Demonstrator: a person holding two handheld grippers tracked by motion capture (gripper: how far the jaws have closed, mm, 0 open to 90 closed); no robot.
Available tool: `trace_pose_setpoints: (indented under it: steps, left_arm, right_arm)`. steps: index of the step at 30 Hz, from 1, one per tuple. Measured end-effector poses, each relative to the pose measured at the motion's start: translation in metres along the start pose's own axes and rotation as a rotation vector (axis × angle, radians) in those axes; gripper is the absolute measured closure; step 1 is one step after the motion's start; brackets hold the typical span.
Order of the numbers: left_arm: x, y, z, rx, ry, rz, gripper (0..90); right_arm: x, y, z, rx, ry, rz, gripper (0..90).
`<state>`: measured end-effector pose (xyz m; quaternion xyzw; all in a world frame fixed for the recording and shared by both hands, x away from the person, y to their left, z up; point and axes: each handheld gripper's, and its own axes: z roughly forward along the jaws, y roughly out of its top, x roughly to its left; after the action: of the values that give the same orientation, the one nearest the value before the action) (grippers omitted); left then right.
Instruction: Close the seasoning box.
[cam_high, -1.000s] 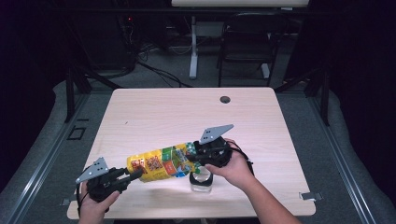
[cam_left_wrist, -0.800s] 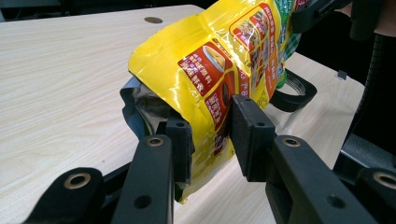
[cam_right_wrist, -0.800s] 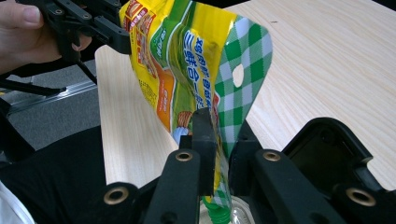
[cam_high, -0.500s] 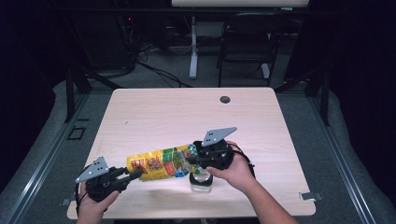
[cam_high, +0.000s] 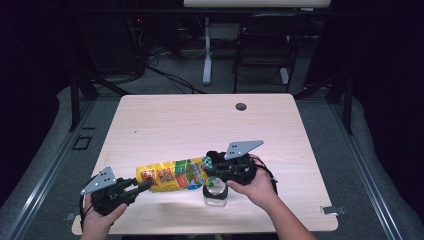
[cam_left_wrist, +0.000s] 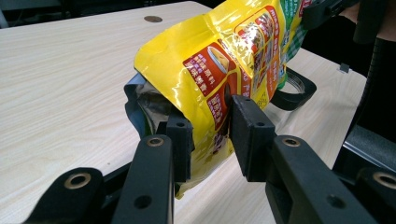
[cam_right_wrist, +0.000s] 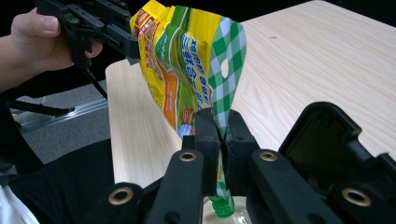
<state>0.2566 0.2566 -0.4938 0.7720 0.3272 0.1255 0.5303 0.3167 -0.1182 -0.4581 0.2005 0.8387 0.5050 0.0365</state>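
Dim room, pale wood table (cam_high: 165, 125) with a small dark grommet (cam_high: 241, 106) near its far edge. Near the front edge, a yellow refill pouch (cam_high: 172, 175) is held off the surface, lying roughly level between the two grippers, its green-checked spout end toward the person's right. A green spout (cam_right_wrist: 222, 205) points down over the mouth of a clear jar (cam_high: 216, 192) that stands on the table just under that end.

Left hand-held gripper (cam_left_wrist: 210, 126) — jaws clamped across the pouch's bottom end, pads pressing the foil on both sides. Right hand-held gripper (cam_right_wrist: 218, 128) — jaws have just been closing and now pinch the checked neck of the pouch just above the spout.

Step in hand, as I read it: lining the spout up with the jar for pouring or refilling. Cannot tell whether the spout is capped.

Next move likely calls for raising the left end so the contents run toward the spout, while the right grip keeps the spout centred over the jar mouth — slow tilt, to avoid spilling past the rim.
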Motion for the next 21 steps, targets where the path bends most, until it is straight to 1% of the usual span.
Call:
trace_pose_setpoints:
  steps: [2,3,4,5,7,9,10,14,18,21]
  left_arm:
    - [0.0,0.001,0.0,-0.003,0.0,0.001,70.5]
    - [-0.001,0.002,0.0,-0.006,0.018,0.001,70.5]
    - [-0.001,0.002,0.0,-0.001,0.0,-0.001,70.5]
    - [-0.001,0.003,0.0,0.001,0.001,0.0,70.5]
    - [-0.001,0.004,0.0,-0.002,-0.001,-0.005,70.3]
    - [0.0,0.005,-0.002,0.012,-0.002,-0.001,70.2]
    - [0.0,0.006,-0.001,0.009,0.0,-0.003,70.2]
    - [-0.001,0.01,-0.001,0.021,0.008,0.005,70.2]
    - [-0.004,0.015,-0.001,0.028,0.012,0.021,70.4]
    - [-0.006,0.019,0.0,0.016,0.009,0.024,70.5]
  right_arm:
    - [0.0,-0.003,-0.001,-0.01,0.0,-0.005,88.8]
    - [0.0,-0.004,-0.001,-0.014,-0.002,-0.006,89.3]
    - [0.0,-0.004,-0.002,-0.014,0.0,-0.012,89.7]
    - [0.001,-0.005,-0.002,-0.02,-0.002,-0.012,89.9]
    - [0.002,-0.005,-0.002,-0.017,-0.008,-0.03,90.0]
    - [0.003,-0.006,-0.002,-0.022,-0.003,-0.03,90.0]
    - [0.004,-0.007,-0.002,-0.026,-0.004,-0.033,90.0]
    - [0.006,-0.009,-0.003,-0.031,-0.034,-0.052,90.0]
    - [0.005,-0.013,-0.005,-0.052,-0.029,-0.041,90.0]
    - [0.004,-0.016,-0.006,-0.067,-0.031,-0.034,90.0]
